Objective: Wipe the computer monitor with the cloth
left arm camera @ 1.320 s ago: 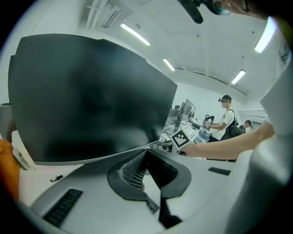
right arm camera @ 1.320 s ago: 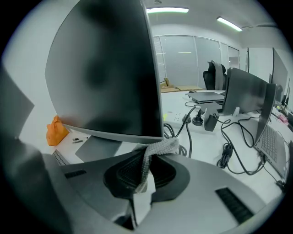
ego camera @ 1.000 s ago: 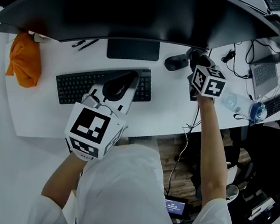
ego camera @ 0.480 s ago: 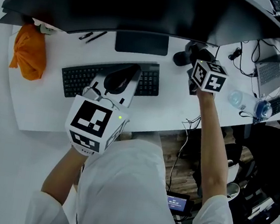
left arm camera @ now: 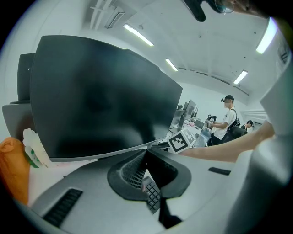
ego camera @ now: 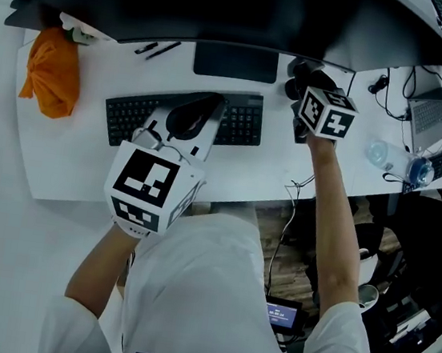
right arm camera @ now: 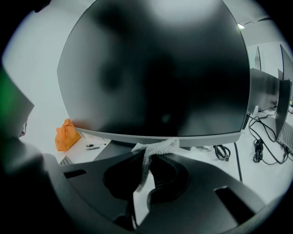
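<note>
Our right tool (right arm camera: 147,154) is clamped on a strip of white cloth (right arm camera: 158,147), which pokes out just ahead of its tips and hangs down between the jaws. The dark monitor (right arm camera: 160,68) stands straight ahead of it; we cannot tell whether the cloth touches it. Our left tool (left arm camera: 145,153) has its jaws together, empty, above the keyboard (ego camera: 127,123) on the tabletop (ego camera: 70,160).

Left hand-held gripper (left arm camera: 145,153) low, jaws together, empty; right hand-held gripper (right arm camera: 149,158) on outstretched arm, jaws pinched on cloth (right arm camera: 160,146).
</note>
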Action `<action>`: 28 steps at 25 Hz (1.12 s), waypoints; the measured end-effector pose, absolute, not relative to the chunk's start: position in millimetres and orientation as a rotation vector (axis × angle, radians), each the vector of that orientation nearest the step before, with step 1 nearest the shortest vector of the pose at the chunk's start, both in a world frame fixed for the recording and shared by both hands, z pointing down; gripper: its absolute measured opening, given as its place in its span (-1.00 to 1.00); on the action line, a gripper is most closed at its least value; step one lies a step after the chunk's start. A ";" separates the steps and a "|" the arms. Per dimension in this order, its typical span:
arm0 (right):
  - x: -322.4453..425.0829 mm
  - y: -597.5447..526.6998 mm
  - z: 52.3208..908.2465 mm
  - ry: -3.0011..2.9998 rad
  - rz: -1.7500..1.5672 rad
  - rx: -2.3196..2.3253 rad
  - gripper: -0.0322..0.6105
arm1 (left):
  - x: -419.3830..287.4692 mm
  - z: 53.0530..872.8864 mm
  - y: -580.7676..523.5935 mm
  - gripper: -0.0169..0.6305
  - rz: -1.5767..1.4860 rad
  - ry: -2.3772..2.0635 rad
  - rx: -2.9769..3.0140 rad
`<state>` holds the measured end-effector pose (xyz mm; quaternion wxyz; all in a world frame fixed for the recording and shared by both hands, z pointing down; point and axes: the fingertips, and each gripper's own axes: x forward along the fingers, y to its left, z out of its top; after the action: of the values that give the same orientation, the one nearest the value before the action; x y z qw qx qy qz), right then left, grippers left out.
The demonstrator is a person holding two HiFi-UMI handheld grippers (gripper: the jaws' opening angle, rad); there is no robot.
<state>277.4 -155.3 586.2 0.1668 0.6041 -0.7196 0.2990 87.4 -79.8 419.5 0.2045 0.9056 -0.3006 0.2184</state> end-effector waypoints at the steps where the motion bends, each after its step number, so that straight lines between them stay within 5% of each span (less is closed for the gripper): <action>1: 272.5 -155.5 586.2 -2.056 0.859 1.718 -0.82 | 84.7 419.8 -80.1 -0.89 0.609 -0.842 2.522; 28: 171.3 -177.3 581.3 -2.106 0.855 1.683 -0.82 | 8.2 418.2 -99.0 -0.89 0.574 -0.913 2.474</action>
<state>171.3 -177.3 581.3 0.1562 0.5878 -0.7355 0.2987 8.2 -99.0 418.2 0.2197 0.8943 -0.3300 0.2075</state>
